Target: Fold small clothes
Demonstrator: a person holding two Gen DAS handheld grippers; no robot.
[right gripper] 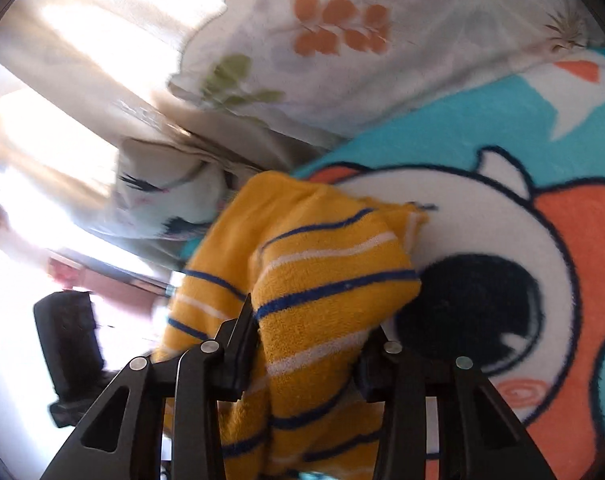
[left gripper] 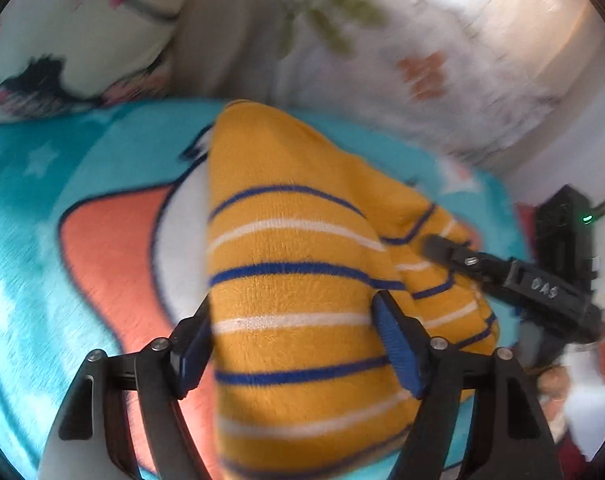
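A small yellow garment [left gripper: 294, 280] with blue and white stripes hangs bunched above a turquoise cartoon blanket [left gripper: 30, 240]. My left gripper [left gripper: 292, 320] has the fabric between its blue-padded fingers [left gripper: 398, 344] and holds it. My right gripper [right gripper: 310, 340] grips another part of the same garment [right gripper: 326, 280]; its black fingers [right gripper: 242, 344] press into the cloth. The right gripper also shows in the left wrist view [left gripper: 514, 280], at the garment's right side. Both views are motion-blurred.
A white floral quilt [right gripper: 342, 40] lies behind the blanket [right gripper: 482, 112]. A cartoon-print pillow [left gripper: 62, 40] sits at the back left. A black device [left gripper: 562, 220] with a green light stands at the right; sunlit window area lies beyond.
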